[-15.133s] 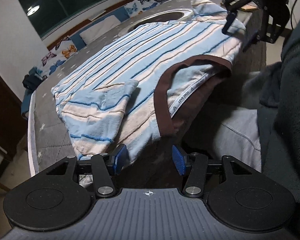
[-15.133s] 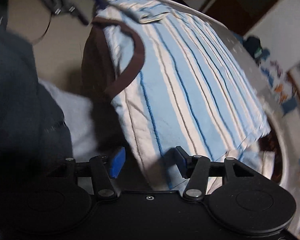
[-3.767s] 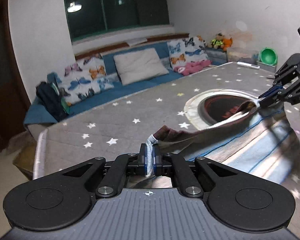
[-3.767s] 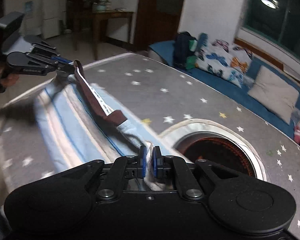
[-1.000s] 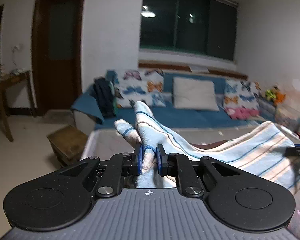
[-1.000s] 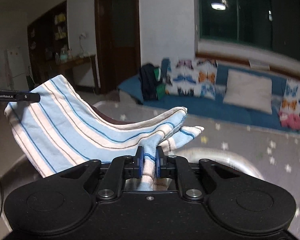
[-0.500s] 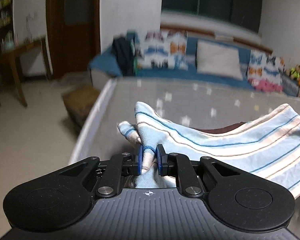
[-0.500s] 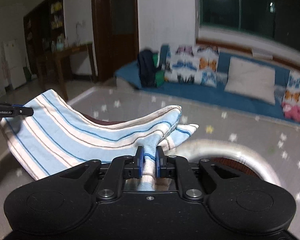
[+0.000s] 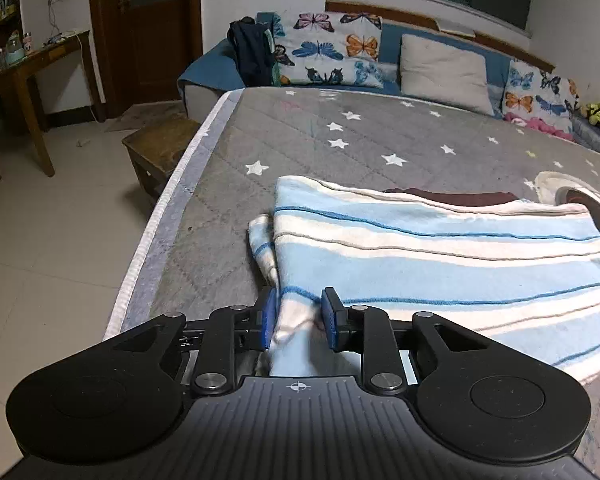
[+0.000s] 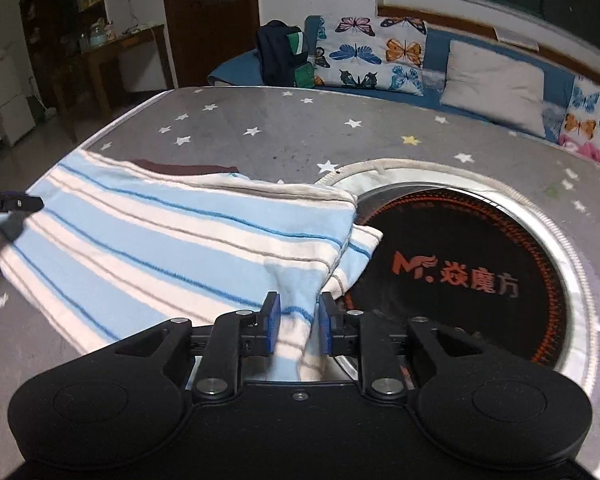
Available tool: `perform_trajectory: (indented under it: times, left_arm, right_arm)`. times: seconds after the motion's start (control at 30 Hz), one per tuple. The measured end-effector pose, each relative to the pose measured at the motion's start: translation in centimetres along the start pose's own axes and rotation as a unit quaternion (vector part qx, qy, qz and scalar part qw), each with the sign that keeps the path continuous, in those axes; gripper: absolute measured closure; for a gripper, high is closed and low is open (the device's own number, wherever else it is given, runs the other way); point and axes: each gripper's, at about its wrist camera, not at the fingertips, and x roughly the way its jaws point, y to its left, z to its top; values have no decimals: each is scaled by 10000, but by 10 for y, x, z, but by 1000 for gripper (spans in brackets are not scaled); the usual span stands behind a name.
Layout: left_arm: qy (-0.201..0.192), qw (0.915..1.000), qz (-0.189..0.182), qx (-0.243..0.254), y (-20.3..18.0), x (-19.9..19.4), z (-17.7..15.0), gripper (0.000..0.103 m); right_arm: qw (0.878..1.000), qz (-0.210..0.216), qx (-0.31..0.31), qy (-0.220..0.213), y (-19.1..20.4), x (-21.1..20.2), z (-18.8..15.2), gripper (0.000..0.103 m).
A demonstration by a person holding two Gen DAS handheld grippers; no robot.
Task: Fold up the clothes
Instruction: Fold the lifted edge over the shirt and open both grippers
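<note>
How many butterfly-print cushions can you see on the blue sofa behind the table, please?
2: one butterfly cushion at the sofa's left end beside the dark backpack, and another right of the plain grey pillow. Each may be several cushions overlapped, and more could lie out of frame.

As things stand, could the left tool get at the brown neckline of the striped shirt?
Probably yes. The brown neckline lies exposed at the far edge of the folded striped shirt, nothing on it. The left tool is open around a near corner, so it would have to reach across the fold.
</note>
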Motion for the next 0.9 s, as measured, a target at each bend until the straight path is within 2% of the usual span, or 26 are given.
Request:
perform_trajectory:
  times: [0.1, 0.17, 0.27, 0.37, 0.47, 0.57, 0.9]
  left_arm:
    - [-48, 10000, -2, 15, 1, -10, -9, 70]
    - [-122, 9999, 50, 72, -2, -20, -17, 69]
    - [-278, 9994, 171, 150, -8, -36, -31, 64]
    - [-420, 9985, 294, 173, -12, -49, -45, 54]
    - [-548, 9973, 411, 256, -18, -60, -61, 53]
    - [-594, 9970, 457, 183, -21, -66, -69, 45]
    - [-664, 9961, 560, -172, -29, -78, -86, 42]
  right_arm:
    - [10000, -86, -38, -18, 3, -13, -10, 70]
    - [9999, -134, 23, -95, 4, -20, -18, 62]
    - [9994, -277, 9, -193, 9, -32, -34, 55]
    - [9986, -432, 73, -281, 10, -43, -52, 52]
    - [9972, -585, 201, -423, 7, -50, -63, 49]
    - [9948, -733, 331, -619, 0, -57, -68, 44]
    - [9863, -1133, 738, -950, -30, -58, -74, 34]
